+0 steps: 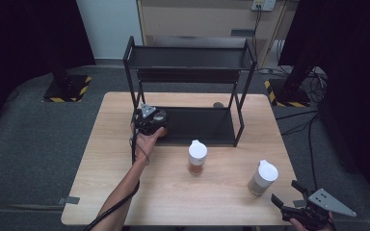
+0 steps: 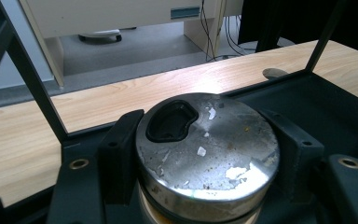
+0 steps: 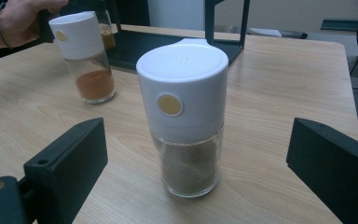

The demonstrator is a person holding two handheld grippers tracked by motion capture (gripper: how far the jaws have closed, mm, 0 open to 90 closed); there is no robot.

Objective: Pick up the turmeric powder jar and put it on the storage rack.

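- The left gripper [image 1: 150, 121] is clenched on a jar [image 2: 208, 154] with a worn metal lid. In the left gripper view the two black jaws press the lid from both sides, in the lower centre of the frame.
- In the high view this jar is at the left front corner of the rack's [image 1: 191, 82] lower shelf, a little left of the frame centre. I cannot tell if its bottom already touches the shelf.
- The jar looks like glass under the metal lid, so I judge it stiff, fragile and rather heavy for its size. The lid is smooth and scratched, so it may slip. A grip lower, on the lid's side wall, seems safer than on its top edge.
- The right gripper [image 1: 296, 204] is released. Its jaws stand wide apart in the lower right of the high view and hold nothing.
- In the right gripper view a shaker [image 3: 184, 112] with a white cap stands upright between these open jaws but apart from them. It has dark powder inside.
- The shaker is probably light at the top and heavy at the bottom, with a clear, hard and slippery body. I would take it on the white cap, which is wide and less smooth.
- A second shaker [image 1: 197, 157] with orange powder stands near the table [image 1: 106, 159] centre, just in front of the rack.
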